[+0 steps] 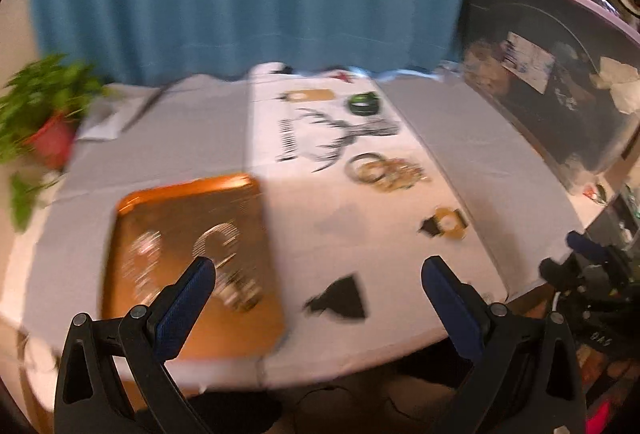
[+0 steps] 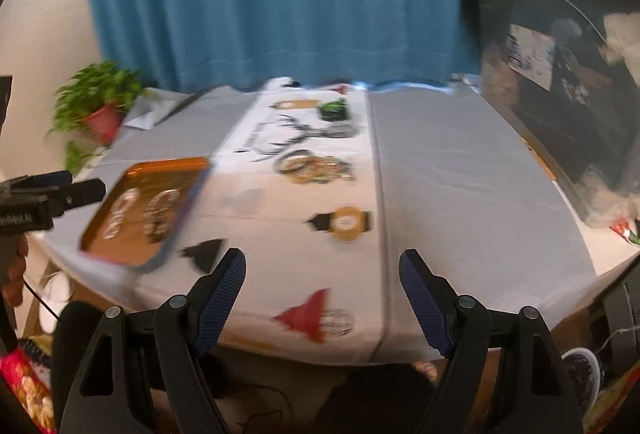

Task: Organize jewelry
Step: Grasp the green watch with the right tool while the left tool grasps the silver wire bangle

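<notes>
Both hand-held grippers (image 1: 318, 268) (image 2: 322, 262) angled down, jaws apart.

Left gripper (image 1: 318, 270), right gripper (image 2: 322, 266): same build. Black plastic arms with triangular cutouts, round silver pivot screws, ribbed dark-blue pads (image 2: 224, 298). Left unit seen side-on has white lettering on its black body, unreadable, plus a thin black cable (image 2: 38, 300).

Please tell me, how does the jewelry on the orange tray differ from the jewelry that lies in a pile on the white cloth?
The jewelry on the orange tray looks silvery, while the pile on the white cloth looks golden. The tray pieces lie spread apart inside the orange tray, near the table's front left; the pile is bunched together on the white cloth, farther back. Both include ring shapes, and neither is touched by a gripper. Blur hides finer detail.
</notes>
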`<state>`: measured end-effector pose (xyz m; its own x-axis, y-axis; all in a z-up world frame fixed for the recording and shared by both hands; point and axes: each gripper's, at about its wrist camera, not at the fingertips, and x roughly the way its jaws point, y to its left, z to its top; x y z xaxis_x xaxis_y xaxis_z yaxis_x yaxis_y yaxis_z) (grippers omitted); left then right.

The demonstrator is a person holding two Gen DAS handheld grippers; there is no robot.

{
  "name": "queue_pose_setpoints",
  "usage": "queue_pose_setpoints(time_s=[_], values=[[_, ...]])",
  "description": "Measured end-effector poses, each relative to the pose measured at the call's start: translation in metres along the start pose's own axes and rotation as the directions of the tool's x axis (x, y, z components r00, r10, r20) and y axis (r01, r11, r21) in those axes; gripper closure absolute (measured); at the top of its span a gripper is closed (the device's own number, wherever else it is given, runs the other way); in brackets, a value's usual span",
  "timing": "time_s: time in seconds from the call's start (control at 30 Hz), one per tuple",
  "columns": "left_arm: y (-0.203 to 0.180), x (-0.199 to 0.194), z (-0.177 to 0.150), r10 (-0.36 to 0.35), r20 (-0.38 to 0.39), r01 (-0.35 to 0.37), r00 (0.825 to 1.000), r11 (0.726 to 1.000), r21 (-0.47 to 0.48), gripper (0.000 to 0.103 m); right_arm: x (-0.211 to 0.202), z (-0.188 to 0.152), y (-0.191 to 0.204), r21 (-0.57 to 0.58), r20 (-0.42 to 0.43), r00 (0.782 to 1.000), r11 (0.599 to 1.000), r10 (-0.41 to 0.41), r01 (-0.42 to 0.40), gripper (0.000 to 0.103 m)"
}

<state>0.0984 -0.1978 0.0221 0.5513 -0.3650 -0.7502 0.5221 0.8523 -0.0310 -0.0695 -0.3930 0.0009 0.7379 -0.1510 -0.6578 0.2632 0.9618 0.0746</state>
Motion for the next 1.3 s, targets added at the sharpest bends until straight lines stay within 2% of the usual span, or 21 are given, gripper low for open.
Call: queue_pose_setpoints(time_s=[0.17, 0.27, 0.33, 0.47, 0.6, 0.67, 0.73, 0.83, 0.9, 1.0, 1.1, 1.27, 1.3], values=[[-0.031, 0.081, 0.046, -0.062, -0.08, 0.069, 0.995, 0.994, 0.089, 0.001, 0.055, 0.018, -0.034, -0.003, -0.028, 0.999, 0.999, -0.037, 0.037, 0.024], [-0.048, 0.132, 0.066, -0.122, -0.159, 0.143, 0.98, 0.982, 0.125, 0.001, 0.096, 0.031, -0.049, -0.02, -0.068, 0.995, 0.998, -0.068, 0.067, 0.024], [-0.055, 0.161, 0.074, -0.132, -0.2, 0.161, 0.971, 0.977, 0.14, 0.001, 0.118, 0.036, -0.058, -0.012, -0.094, 0.992, 0.996, -0.084, 0.084, 0.024], [-0.056, 0.215, 0.089, -0.142, -0.279, 0.176, 0.95, 0.979, 0.099, 0.001, 0.145, 0.048, -0.07, 0.001, -0.104, 0.991, 0.997, -0.082, 0.083, 0.024], [-0.047, 0.252, 0.094, -0.177, -0.335, 0.19, 0.926, 0.982, 0.005, 0.001, 0.168, 0.056, -0.078, 0.003, -0.109, 0.991, 0.996, -0.083, 0.084, 0.024], [-0.041, 0.264, 0.095, -0.199, -0.354, 0.196, 0.914, 0.98, -0.043, 0.001, 0.175, 0.057, -0.079, 0.002, -0.112, 0.99, 0.996, -0.085, 0.086, 0.024], [-0.038, 0.263, 0.098, -0.207, -0.329, 0.199, 0.922, 0.978, -0.057, 0.001, 0.182, 0.058, -0.078, -0.001, -0.118, 0.989, 0.996, -0.084, 0.084, 0.024], [-0.035, 0.267, 0.102, -0.212, -0.336, 0.202, 0.918, 0.977, -0.066, 0.001, 0.196, 0.069, -0.08, -0.01, -0.126, 0.99, 0.998, -0.066, 0.065, 0.024], [-0.033, 0.267, 0.101, -0.174, -0.339, 0.17, 0.925, 0.985, -0.043, 0.001, 0.208, 0.087, -0.082, -0.031, -0.11, 0.992, 0.998, -0.055, 0.052, 0.024], [-0.029, 0.268, 0.1, -0.136, -0.336, 0.14, 0.932, 0.99, -0.013, 0.001, 0.244, 0.127, -0.083, -0.085, -0.096, 0.994, 0.996, -0.045, 0.036, 0.023], [-0.028, 0.269, 0.1, -0.129, -0.349, 0.143, 0.928, 0.99, 0.014, 0.001, 0.289, 0.157, -0.074, -0.138, -0.13, 0.991, 0.99, 0.02, -0.038, 0.021], [-0.024, 0.272, 0.102, -0.131, -0.373, 0.157, 0.919, 0.987, 0.04, 0.001, 0.368, 0.177, -0.032, -0.26, -0.228, 0.969, 0.954, 0.092, -0.152, 0.021], [-0.023, 0.273, 0.103, -0.13, -0.375, 0.158, 0.918, 0.986, 0.045, 0.001, 0.377, 0.181, -0.025, -0.268, -0.214, 0.971, 0.95, 0.104, -0.161, 0.017]])
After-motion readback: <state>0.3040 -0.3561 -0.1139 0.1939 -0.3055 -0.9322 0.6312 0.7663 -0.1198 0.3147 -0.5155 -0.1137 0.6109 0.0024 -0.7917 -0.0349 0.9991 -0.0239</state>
